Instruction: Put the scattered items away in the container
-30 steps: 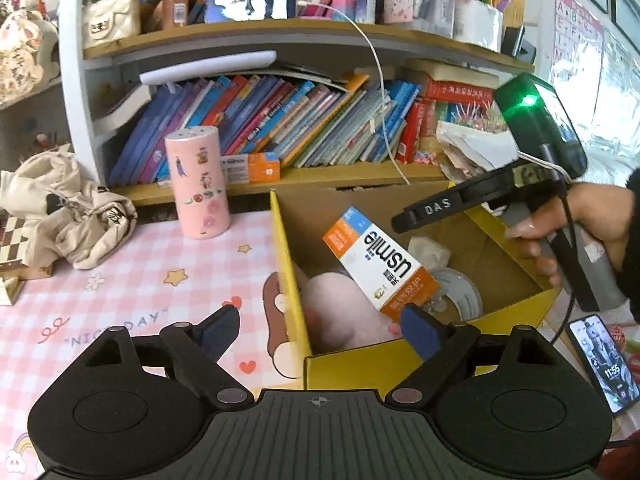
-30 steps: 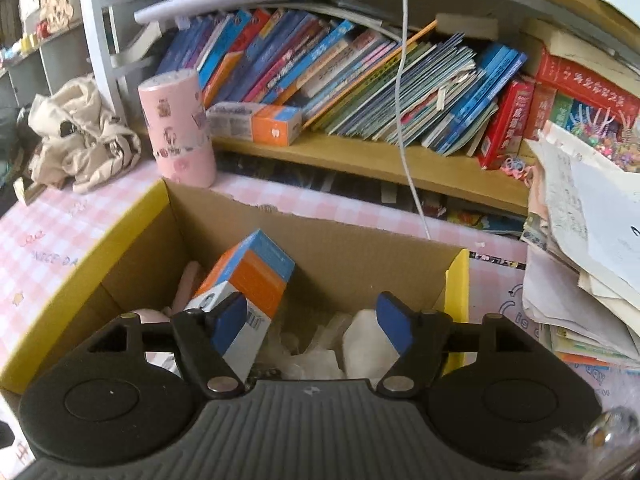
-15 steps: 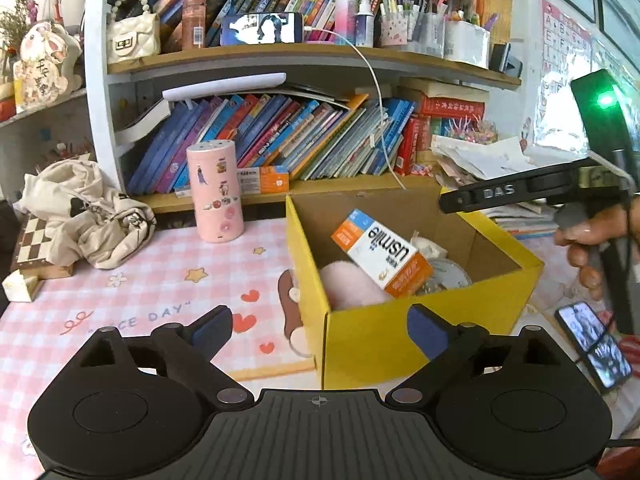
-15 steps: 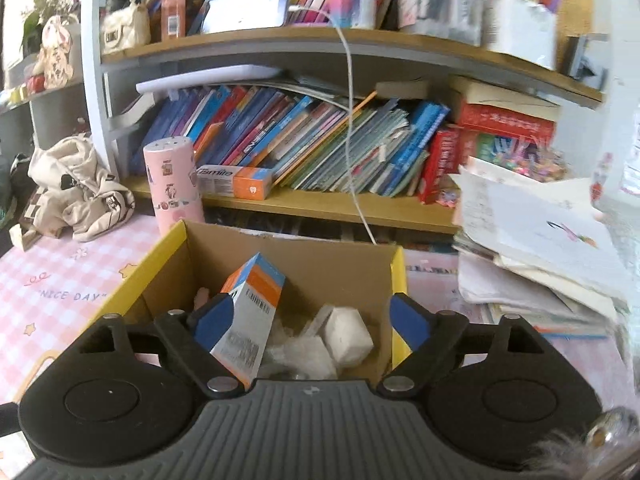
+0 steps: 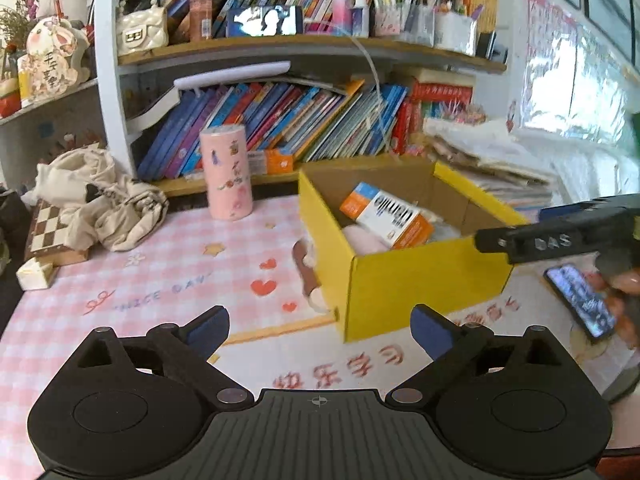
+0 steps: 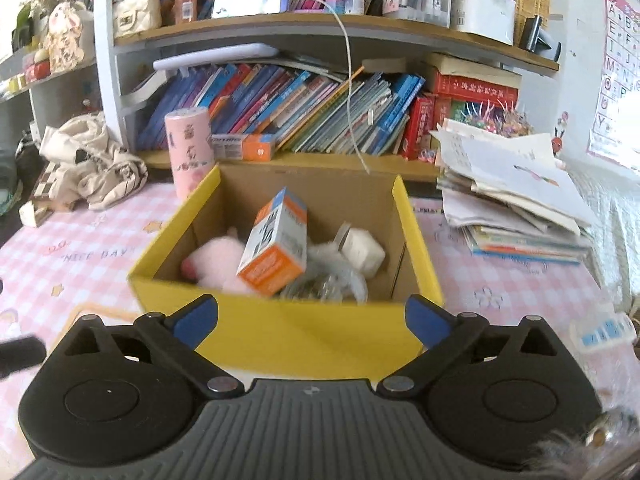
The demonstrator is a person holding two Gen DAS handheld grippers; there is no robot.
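Both grippers empty; items lie inside the yellow box [image 6: 280, 332].

Left gripper [image 5: 320, 326] and right gripper [image 6: 312, 316] jaws are opening with nothing between them. The orange-and-blue carton [image 6: 276, 246] leans steeply inside the box on the pink plush [image 6: 212, 258]; judged risk: a knock could topple it.

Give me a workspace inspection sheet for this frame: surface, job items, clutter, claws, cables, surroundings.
Surface: pink checked mat, mostly bare near the claws.
Job's things: yellow box holds an orange-blue carton, a pink plush, a white cube and clear wrapping.
Clutter: pink cylinder, beige cloth bag, chessboard, phone, paper stack.
Claws: left claw and right claw both opening, nothing between the fingers.
Cables: white cable hangs from the shelf phone.
Surroundings: bookshelf packed with books.
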